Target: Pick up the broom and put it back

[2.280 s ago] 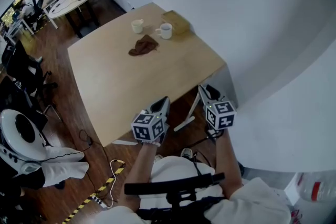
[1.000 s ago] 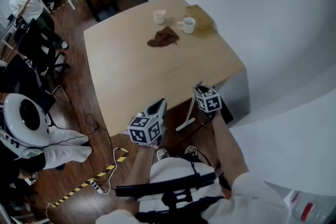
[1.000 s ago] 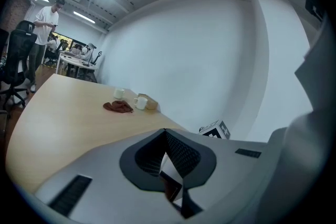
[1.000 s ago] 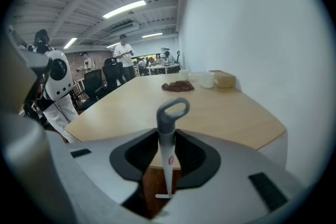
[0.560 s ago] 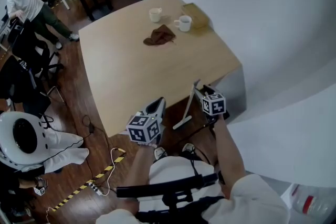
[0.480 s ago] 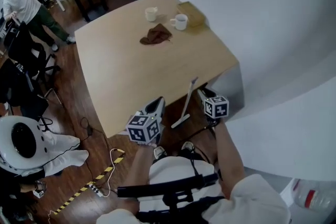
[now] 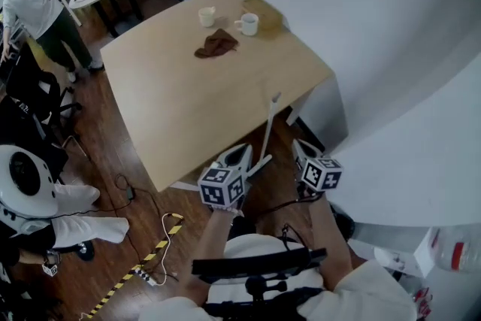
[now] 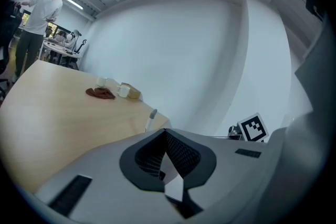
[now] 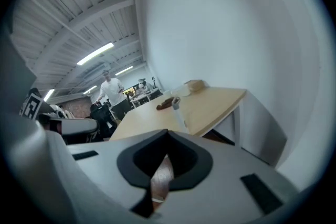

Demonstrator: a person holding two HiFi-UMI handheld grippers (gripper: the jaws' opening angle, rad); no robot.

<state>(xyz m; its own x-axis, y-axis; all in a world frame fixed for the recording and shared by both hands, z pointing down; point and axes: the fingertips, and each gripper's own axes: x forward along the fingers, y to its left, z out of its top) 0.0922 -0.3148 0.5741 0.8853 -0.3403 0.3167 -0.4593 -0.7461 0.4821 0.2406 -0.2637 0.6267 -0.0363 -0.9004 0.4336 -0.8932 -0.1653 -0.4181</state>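
— Where do we find the broom (image 7: 267, 133)?
— Leaning against the near edge of the table (image 7: 173, 124), by its right corner, between our two grippers and touching neither.
— And our jaws?
— The left gripper (image 7: 242, 152) and right gripper (image 7: 299, 146) are both closed on nothing.

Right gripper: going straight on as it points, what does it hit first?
Probably the broom handle, upright just past the right gripper and in front of the wooden table; depth is unclear.
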